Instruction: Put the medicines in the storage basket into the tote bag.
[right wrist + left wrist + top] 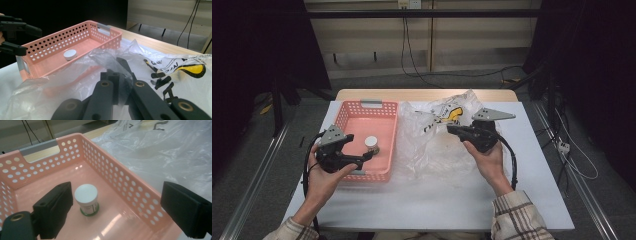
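Currently left gripper (368, 156) hovering at pink basket (343, 118), fingers spread wide, straddling near right wall; white-lidded jar (86, 198) standing inside. Right gripper (119, 86) fingers clenching clear plastic bag (432, 150), lying mid-surface beside basket.

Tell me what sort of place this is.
Probably a lab or studio set up for recording handling tasks, not a home: a white-topped table stands between dark curtains, loose cables run across the floor, and a person works with a hand-held left gripper and right gripper.
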Action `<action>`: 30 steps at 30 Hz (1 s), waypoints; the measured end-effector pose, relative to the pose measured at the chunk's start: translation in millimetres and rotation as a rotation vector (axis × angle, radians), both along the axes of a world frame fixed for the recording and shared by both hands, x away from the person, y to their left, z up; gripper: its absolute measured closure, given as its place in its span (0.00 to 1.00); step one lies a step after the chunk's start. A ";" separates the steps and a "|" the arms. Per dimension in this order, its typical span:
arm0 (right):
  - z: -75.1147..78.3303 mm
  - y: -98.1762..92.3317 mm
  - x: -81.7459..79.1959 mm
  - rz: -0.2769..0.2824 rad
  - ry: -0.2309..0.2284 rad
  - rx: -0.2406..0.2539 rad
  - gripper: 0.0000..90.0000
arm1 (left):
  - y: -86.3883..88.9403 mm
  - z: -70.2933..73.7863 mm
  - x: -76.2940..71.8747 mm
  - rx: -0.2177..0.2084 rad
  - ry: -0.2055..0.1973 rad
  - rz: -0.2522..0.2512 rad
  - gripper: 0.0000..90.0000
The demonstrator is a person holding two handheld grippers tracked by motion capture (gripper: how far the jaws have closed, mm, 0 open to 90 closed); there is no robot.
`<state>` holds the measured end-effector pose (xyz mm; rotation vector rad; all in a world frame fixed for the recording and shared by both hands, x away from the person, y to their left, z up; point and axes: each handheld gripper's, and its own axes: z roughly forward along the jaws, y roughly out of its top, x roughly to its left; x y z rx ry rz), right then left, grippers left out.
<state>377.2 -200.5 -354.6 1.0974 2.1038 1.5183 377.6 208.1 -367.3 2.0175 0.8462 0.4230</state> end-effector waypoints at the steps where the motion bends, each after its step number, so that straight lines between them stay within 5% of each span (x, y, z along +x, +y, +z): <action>1: 0.0 -0.1 0.1 -0.001 0.000 -0.001 1.00 | -0.1 0.2 3.9 0.009 0.008 -0.001 0.12; 4: -0.8 0.1 0.6 -0.001 0.001 -0.003 1.00 | -3.5 2.5 12.2 0.056 -0.016 0.030 0.12; 19: -4.7 3.5 1.6 0.008 0.008 -0.018 1.00 | -28.1 -17.5 69.4 0.160 0.127 0.015 0.23; 20: -5.5 4.1 1.8 0.007 0.012 -0.020 1.00 | -28.1 -17.5 69.4 0.160 0.127 0.015 0.24; 21: -6.3 4.6 2.1 0.008 0.014 -0.021 1.00 | -29.2 -24.6 74.3 0.176 0.171 0.007 0.24; 30: -8.8 5.8 3.2 0.007 0.019 -0.030 1.00 | -28.2 -36.5 78.2 0.240 0.224 0.001 0.39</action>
